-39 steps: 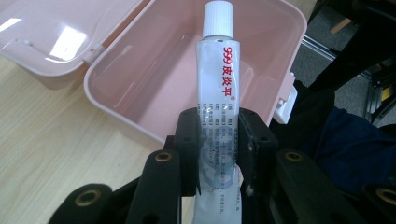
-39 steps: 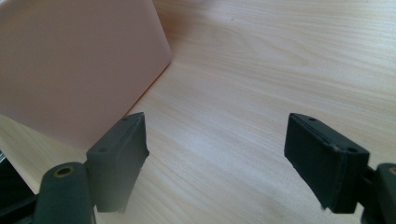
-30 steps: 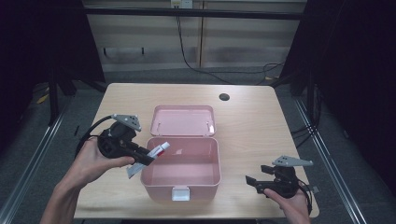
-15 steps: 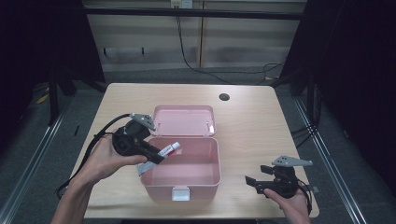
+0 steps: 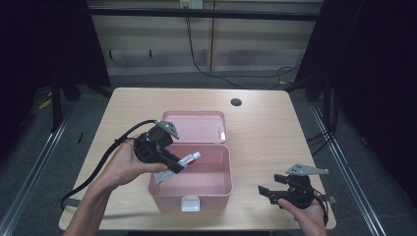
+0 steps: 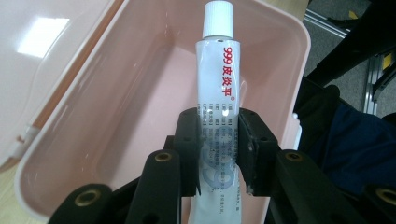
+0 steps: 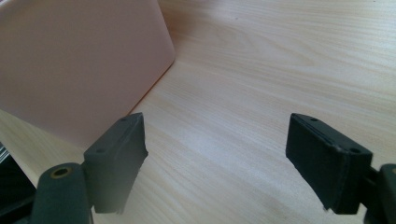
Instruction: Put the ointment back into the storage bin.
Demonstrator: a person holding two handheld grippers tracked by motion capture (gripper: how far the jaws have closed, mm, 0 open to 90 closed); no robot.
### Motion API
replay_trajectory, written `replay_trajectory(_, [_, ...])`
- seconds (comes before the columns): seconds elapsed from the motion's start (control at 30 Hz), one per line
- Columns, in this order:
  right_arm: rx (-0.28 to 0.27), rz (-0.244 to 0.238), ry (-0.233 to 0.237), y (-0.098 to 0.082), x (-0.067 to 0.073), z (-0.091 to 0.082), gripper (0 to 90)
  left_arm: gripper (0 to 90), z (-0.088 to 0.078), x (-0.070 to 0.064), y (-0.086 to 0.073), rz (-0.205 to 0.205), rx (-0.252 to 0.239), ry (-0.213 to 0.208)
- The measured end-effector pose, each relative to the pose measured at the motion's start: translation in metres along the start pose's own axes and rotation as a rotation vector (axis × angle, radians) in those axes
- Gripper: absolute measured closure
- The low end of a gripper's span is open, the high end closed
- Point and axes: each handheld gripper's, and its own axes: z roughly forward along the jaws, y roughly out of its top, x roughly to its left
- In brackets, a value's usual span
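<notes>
High view first: a pink box (image 5: pixel 196 179) sits in the middle of the wooden bench (image 5: pixel 265 128), with its lid (image 5: pixel 194 126) laid open flat behind it. The left gripper (image 5: pixel 172 164) hangs over the left side of the box, held by the left hand (image 5: pixel 125 164). Its jaws pinch a white tube (image 5: pixel 178 164) that points out over the inside of the box. The right gripper (image 5: pixel 268 191) sits low at the bench's front right corner, apart from the box. A small dark round spot (image 5: pixel 236 102), maybe a hole, is near the far edge.

Left gripper view: both black jaws squeeze the tube (image 6: pixel 218 93) around its lower half. The white cap (image 6: pixel 218 18) points away, above the box's floor.

Right gripper view: the jaws stand wide apart with nothing between them, just bare bench (image 7: pixel 261 93). The box's wall (image 7: pixel 79 60) is at the upper left.
</notes>
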Motion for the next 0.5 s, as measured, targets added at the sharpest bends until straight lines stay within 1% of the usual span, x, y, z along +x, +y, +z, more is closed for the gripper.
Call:
replay_trajectory(0.03, [0.000,0.000,0.000,0.000,0.000,0.000,19.7,71.2,0.000,0.000,0.000,0.000,0.000,0.000])
replay_trajectory(0.07, [0.000,0.000,0.000,0.000,0.000,0.000,19.7,71.2,0.002,0.000,0.003,0.015,0.013,-0.003])
replay_trajectory(0.13, [0.000,0.000,0.000,0.000,0.000,0.000,19.7,71.2,0.005,0.000,0.006,0.017,0.023,0.008])
replay_trajectory(0.17, [0.001,0.000,0.000,0.000,0.000,0.000,19.7,71.2,0.006,0.001,0.007,0.031,0.036,0.008])
replay_trajectory(0.2, [0.001,0.000,-0.001,0.000,0.000,0.000,19.7,71.2,0.008,0.000,0.008,0.018,0.032,0.007])
replay_trajectory(0.23, [0.002,-0.001,-0.001,0.000,0.000,0.000,19.7,71.2,0.010,0.001,0.009,0.027,0.038,-0.001])
replay_trajectory(0.27, [0.005,0.000,-0.001,0.000,0.000,0.000,19.7,71.2,0.013,0.000,0.010,0.033,0.040,0.005])
replay_trajectory(0.33, [0.005,-0.001,-0.001,0.000,0.000,0.000,19.7,71.1,0.017,0.000,0.012,0.042,0.060,-0.008])
replay_trajectory(0.4, [0.004,-0.001,0.000,0.000,0.000,0.000,19.7,71.1,0.020,0.000,0.013,0.048,0.066,-0.013])
replay_trajectory(0.43, [0.004,-0.001,0.000,0.000,0.000,0.000,19.6,71.1,0.024,0.000,0.013,0.057,0.068,-0.006])
replay_trajectory(0.47, [0.004,0.000,0.000,0.000,0.000,0.000,19.6,71.2,0.027,0.000,0.013,0.055,0.064,-0.004])
replay_trajectory(0.5, [0.004,0.000,0.000,0.000,0.000,0.000,19.6,71.1,0.027,0.000,0.013,0.055,0.064,-0.004])
